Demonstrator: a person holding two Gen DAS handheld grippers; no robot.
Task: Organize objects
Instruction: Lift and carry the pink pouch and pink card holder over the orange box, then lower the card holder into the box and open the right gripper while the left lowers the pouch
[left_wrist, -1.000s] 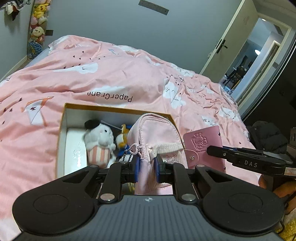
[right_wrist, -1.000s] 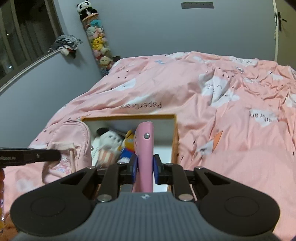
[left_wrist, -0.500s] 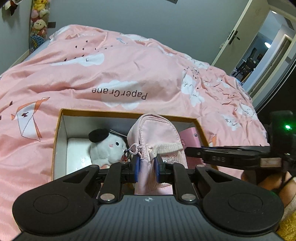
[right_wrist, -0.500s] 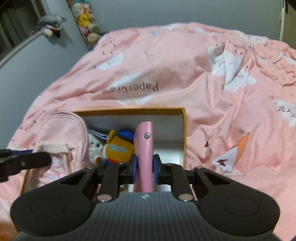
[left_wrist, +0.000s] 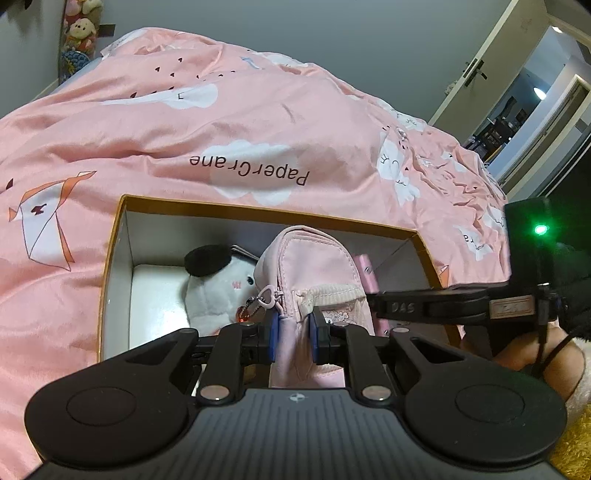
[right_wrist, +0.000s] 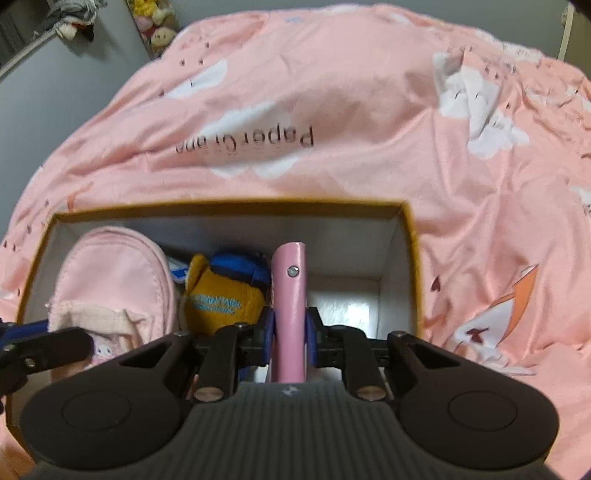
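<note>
- Left wrist view: the left gripper (left_wrist: 293, 330) has its jaws squeezed tight on the bottom edge of a pink pouch (left_wrist: 314, 273).
- The pink pouch stands up over the middle of an open box (left_wrist: 114, 258) with an orange rim.
- The box sits on a bed with a pink blanket (left_wrist: 221, 122).
- Inside the box, a white plush toy (left_wrist: 218, 284) with a black ear lies just left of the pouch.
- The right gripper (left_wrist: 424, 306) reaches in from the right side, with a pink wallet (left_wrist: 367, 271) peeking out behind the pouch.
- Right wrist view: the right gripper (right_wrist: 290, 334) has its jaws closed on the pink wallet (right_wrist: 290, 295).
- The wallet stands straight up over the box (right_wrist: 412, 258), towards its right half.
- A yellow and blue plush toy (right_wrist: 221, 291) lies in the box just left of the wallet.
- The pink pouch (right_wrist: 110, 280) is at the left end of the box, with the left gripper (right_wrist: 44, 343) on it.
</note>
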